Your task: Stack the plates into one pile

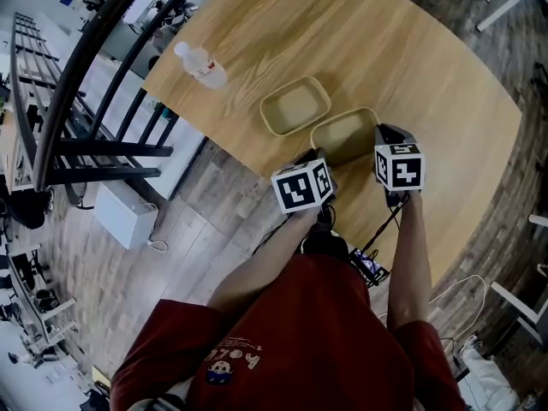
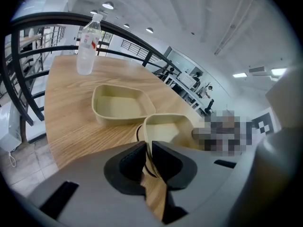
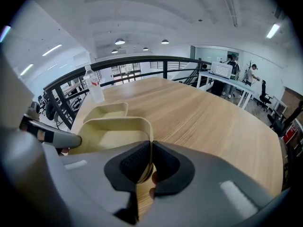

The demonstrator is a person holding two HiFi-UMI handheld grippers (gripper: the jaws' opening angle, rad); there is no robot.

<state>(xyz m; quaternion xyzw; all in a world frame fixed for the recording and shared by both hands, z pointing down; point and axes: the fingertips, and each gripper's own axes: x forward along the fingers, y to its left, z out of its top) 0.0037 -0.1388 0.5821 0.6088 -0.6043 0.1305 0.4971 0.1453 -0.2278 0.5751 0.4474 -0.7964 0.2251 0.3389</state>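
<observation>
**A:** Where are our arms?

**B:** They both reach out in front of us. Our left arm (image 1: 265, 259) comes in on a slant. Our right arm (image 1: 413, 264) goes straight ahead. Both claws point forward and down at the worktop (image 1: 402, 50).

**A:** What does our left claw (image 2: 147, 148) do?

**B:** It is nearly closed. It pinches the thin rim of the near plate (image 2: 166, 126), on the left side close to us.

**A:** And our right claw (image 3: 150, 157)?

**B:** It is nearly closed too. It pinches the same plate on its right rim, so we hold that plate from both sides.

**A:** Is the plate up in the air?

**B:** We cannot tell if it sits on the wood or hangs just over it.

**A:** Where is the far plate (image 1: 295, 105)?

**B:** It lies flat on the worktop, just beside the one we hold. The plates are side by side, not in a pile.

**A:** And the bottle (image 2: 88, 46)?

**B:** It stands up well behind the plates, near the edge.
</observation>
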